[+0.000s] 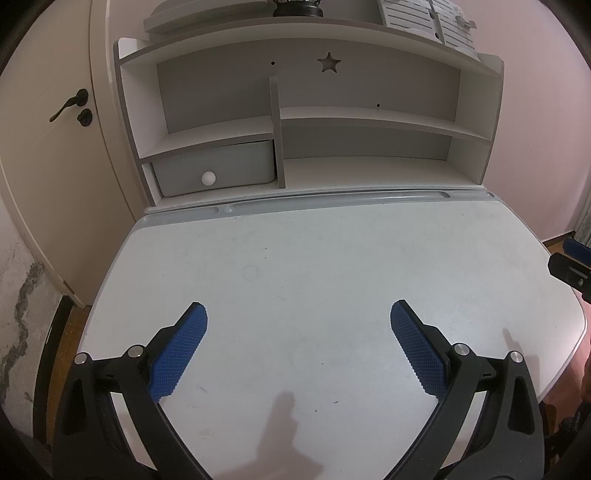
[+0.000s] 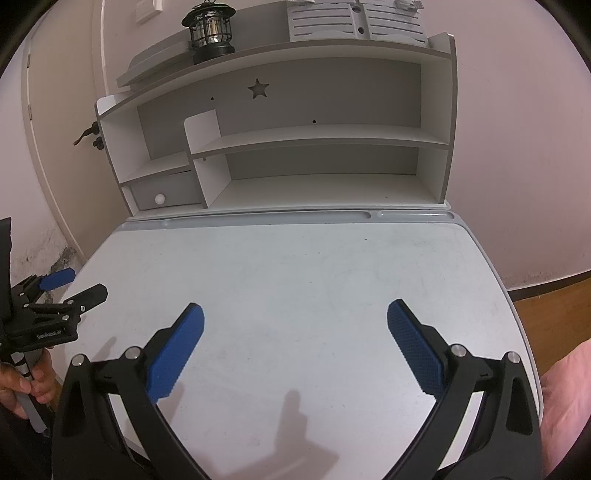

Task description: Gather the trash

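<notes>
Drawer (image 1: 216, 168) closed under shelf (image 1: 207, 138); both hand-held grippers spread wide.

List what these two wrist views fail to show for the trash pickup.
- Trash: none visible on the desk in either view; the floor is mostly out of frame.
- Drawer contents: hidden behind its closed front, both views.
- Right claw in the left wrist view: cut off by the right edge.
- Top shelf organizer: cropped by the top edge.
</notes>
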`<control>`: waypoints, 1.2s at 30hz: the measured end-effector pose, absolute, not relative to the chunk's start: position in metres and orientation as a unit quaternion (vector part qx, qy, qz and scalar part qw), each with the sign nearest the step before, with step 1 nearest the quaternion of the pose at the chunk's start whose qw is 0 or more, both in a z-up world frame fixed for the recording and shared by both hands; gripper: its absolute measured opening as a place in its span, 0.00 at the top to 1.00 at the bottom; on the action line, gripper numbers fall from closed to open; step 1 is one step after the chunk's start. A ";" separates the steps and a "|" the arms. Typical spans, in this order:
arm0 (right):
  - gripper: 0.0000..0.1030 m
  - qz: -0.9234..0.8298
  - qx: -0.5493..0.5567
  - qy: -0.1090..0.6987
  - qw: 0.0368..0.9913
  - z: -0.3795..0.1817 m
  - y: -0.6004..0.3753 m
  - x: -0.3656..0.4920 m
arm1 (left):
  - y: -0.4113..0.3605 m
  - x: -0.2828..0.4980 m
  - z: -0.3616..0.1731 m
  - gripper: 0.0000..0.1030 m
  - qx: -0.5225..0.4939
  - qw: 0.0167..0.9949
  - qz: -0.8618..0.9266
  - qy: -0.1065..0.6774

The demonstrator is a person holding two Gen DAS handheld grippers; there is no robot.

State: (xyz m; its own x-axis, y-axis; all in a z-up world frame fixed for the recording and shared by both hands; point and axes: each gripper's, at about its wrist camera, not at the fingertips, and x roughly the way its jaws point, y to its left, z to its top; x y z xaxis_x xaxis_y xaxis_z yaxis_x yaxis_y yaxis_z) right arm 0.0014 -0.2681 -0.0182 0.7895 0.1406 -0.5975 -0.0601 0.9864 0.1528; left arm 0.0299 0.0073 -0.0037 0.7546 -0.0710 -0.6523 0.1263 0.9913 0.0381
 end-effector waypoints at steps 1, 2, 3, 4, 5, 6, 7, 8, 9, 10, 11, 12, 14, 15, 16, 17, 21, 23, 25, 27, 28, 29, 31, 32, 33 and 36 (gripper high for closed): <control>0.07 0.053 0.061 0.320 0.944 -0.018 -0.268 0.001 | 0.007 0.030 -0.003 0.06 0.040 0.936 -0.052 0.346; 0.07 0.052 0.062 0.320 0.944 -0.018 -0.268 0.002 | 0.008 0.030 -0.003 0.06 0.041 0.936 -0.052 0.346; 0.07 0.052 0.062 0.320 0.944 -0.018 -0.268 0.002 | 0.008 0.030 -0.003 0.06 0.040 0.936 -0.052 0.346; 0.07 0.053 0.062 0.320 0.944 -0.018 -0.269 0.002 | 0.008 0.031 -0.003 0.06 0.041 0.936 -0.053 0.346; 0.07 0.052 0.061 0.320 0.944 -0.018 -0.268 0.002 | 0.008 0.031 -0.003 0.06 0.041 0.936 -0.053 0.346; 0.07 0.052 0.061 0.320 0.944 -0.018 -0.269 0.002 | 0.008 0.031 -0.003 0.06 0.041 0.936 -0.053 0.346; 0.07 0.052 0.062 0.320 0.944 -0.018 -0.269 0.001 | 0.008 0.031 -0.003 0.06 0.041 0.936 -0.053 0.346; 0.07 0.053 0.062 0.320 0.944 -0.018 -0.269 0.002 | 0.008 0.031 -0.003 0.06 0.040 0.936 -0.054 0.346; 0.07 0.053 0.061 0.321 0.944 -0.018 -0.269 0.002 | 0.008 0.031 -0.003 0.06 0.040 0.936 -0.054 0.346; 0.07 0.052 0.061 0.320 0.944 -0.018 -0.269 0.001 | 0.008 0.031 -0.003 0.06 0.040 0.935 -0.054 0.347; 0.07 0.053 0.061 0.320 0.944 -0.018 -0.269 0.001 | 0.008 0.030 -0.003 0.06 0.040 0.935 -0.054 0.347; 0.07 0.053 0.061 0.320 0.944 -0.018 -0.269 0.002 | 0.009 0.030 -0.003 0.06 0.040 0.935 -0.054 0.347; 0.07 0.053 0.062 0.320 0.944 -0.018 -0.269 0.002 | 0.009 0.030 -0.003 0.06 0.039 0.935 -0.053 0.347; 0.07 0.053 0.062 0.320 0.944 -0.018 -0.269 0.002 | 0.009 0.030 -0.003 0.06 0.040 0.935 -0.053 0.347; 0.07 0.052 0.061 0.320 0.944 -0.018 -0.269 0.002 | 0.009 0.030 -0.003 0.06 0.040 0.935 -0.052 0.347; 0.07 0.052 0.061 0.320 0.944 -0.018 -0.268 0.002 | 0.009 0.030 -0.003 0.06 0.039 0.935 -0.052 0.348; 0.07 0.052 0.061 0.320 0.944 -0.017 -0.268 0.002 | 0.010 0.031 -0.003 0.06 0.039 0.935 -0.051 0.349; 0.07 0.052 0.062 0.320 0.944 -0.017 -0.269 0.002 | 0.010 0.031 -0.003 0.06 0.038 0.935 -0.050 0.350; 0.07 0.052 0.062 0.321 0.944 -0.017 -0.270 0.002 | 0.010 0.031 -0.003 0.06 0.039 0.934 -0.050 0.350; 0.07 0.053 0.061 0.321 0.944 -0.017 -0.270 0.002 | 0.010 0.030 -0.003 0.06 0.039 0.935 -0.047 0.350; 0.07 0.054 0.061 0.320 0.944 -0.017 -0.270 0.001 | 0.010 0.029 -0.003 0.06 0.038 0.935 -0.047 0.350; 0.07 0.053 0.061 0.320 0.944 -0.017 -0.270 0.002 | 0.010 0.029 -0.002 0.06 0.038 0.935 -0.048 0.349; 0.07 0.053 0.060 0.321 0.944 -0.018 -0.270 0.002 | 0.010 0.029 -0.003 0.06 0.038 0.935 -0.047 0.350; 0.07 0.054 0.060 0.321 0.944 -0.017 -0.269 0.002 | 0.010 0.028 -0.002 0.06 0.039 0.935 -0.047 0.350; 0.07 0.054 0.059 0.322 0.944 -0.018 -0.270 0.002 | 0.010 0.028 -0.002 0.06 0.038 0.935 -0.047 0.350; 0.07 0.055 0.058 0.321 0.944 -0.017 -0.269 0.001 | 0.009 0.027 -0.002 0.06 0.039 0.935 -0.047 0.350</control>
State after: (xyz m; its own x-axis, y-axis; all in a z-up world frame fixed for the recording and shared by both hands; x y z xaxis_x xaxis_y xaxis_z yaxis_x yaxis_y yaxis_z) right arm 0.0011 -0.2694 -0.0175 0.7874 0.1418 -0.5999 -0.0675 0.9872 0.1447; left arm 0.0270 0.0091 -0.0023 0.7510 -0.0614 -0.6574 0.1152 0.9926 0.0390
